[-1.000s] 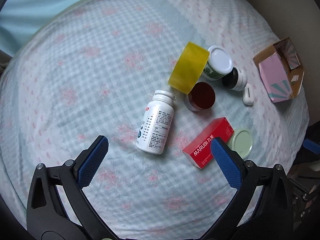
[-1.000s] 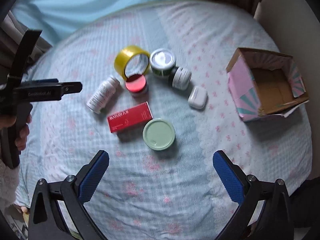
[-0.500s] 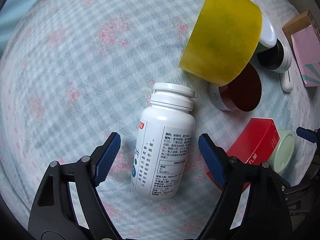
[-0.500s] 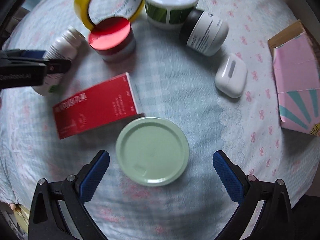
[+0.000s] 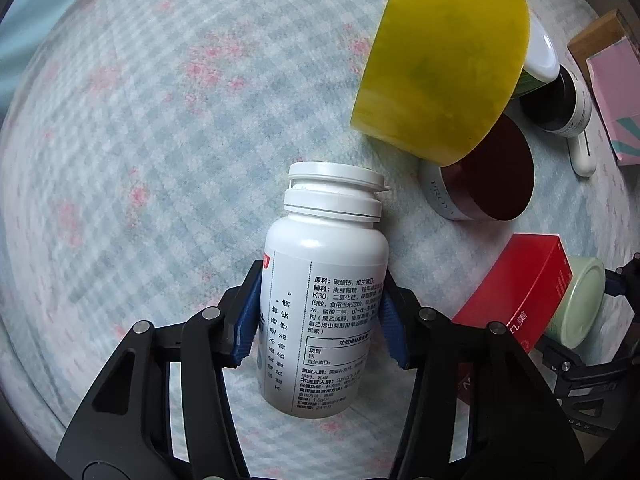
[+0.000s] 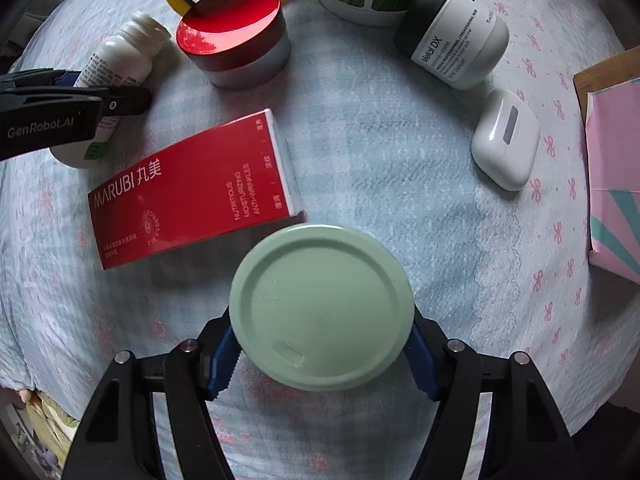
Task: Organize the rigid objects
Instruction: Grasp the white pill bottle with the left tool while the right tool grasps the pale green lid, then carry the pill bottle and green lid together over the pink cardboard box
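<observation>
Domestic bedroom setting. Soft, rumpled blue-and-white checked bedspread with pink floral print (image 6: 400, 160) serving as work surface. Household toiletries and remedies scattered across it: white plastic supplement bottle (image 5: 324, 280), red-lidded cosmetic cream jar (image 6: 236, 44), white earbud charging case (image 6: 506, 140), red cardboard skincare box (image 6: 192, 188).

Both wrist cameras look straight down, close over the bed (image 5: 160, 120), sharing the red box (image 6: 188, 192) between them.
</observation>
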